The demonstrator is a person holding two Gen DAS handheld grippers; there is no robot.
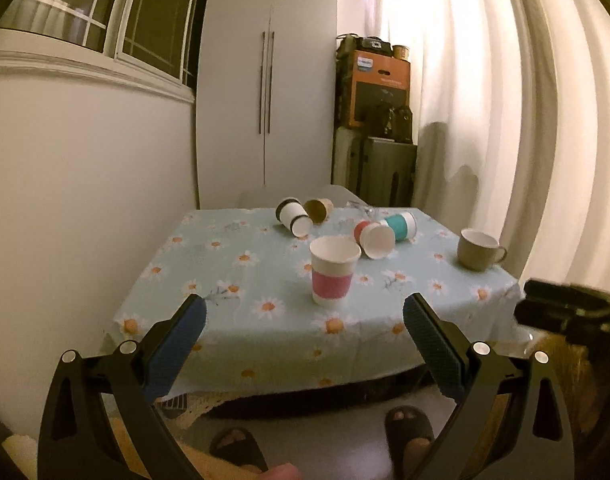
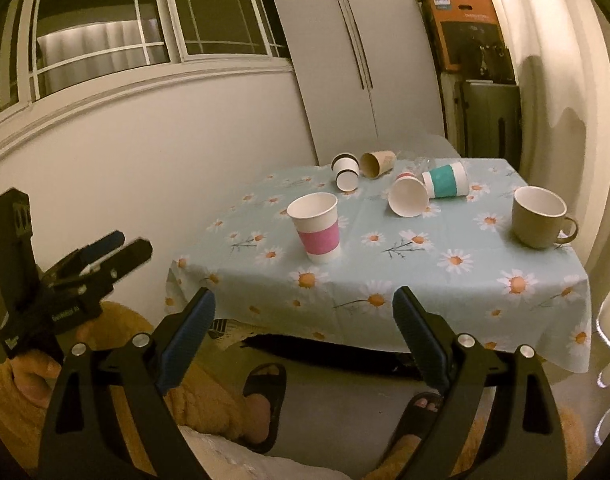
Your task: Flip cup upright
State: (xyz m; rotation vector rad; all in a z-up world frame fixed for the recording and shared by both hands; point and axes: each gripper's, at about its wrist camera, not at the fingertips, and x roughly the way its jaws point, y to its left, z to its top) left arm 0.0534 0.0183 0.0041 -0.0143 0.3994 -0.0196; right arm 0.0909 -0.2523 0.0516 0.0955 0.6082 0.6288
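A paper cup with a pink band (image 1: 333,270) (image 2: 317,226) stands upright near the table's front. Behind it several cups lie on their sides: a red-banded cup (image 1: 375,238) (image 2: 408,194), a teal-banded cup (image 1: 401,225) (image 2: 445,179), a black-and-white cup (image 1: 293,216) (image 2: 346,171) and a brown cup (image 1: 319,210) (image 2: 378,163). A beige mug (image 1: 477,249) (image 2: 539,216) stands upright at the right. My left gripper (image 1: 304,312) (image 2: 117,246) is open and empty, in front of the table. My right gripper (image 2: 304,304) is open and empty, also short of the table.
The table has a light blue daisy cloth (image 1: 265,280) (image 2: 425,280). A white wall is on the left, a white wardrobe (image 1: 265,80) behind, stacked boxes (image 1: 379,88) and a curtain on the right. The person's sandalled feet (image 2: 265,392) are below.
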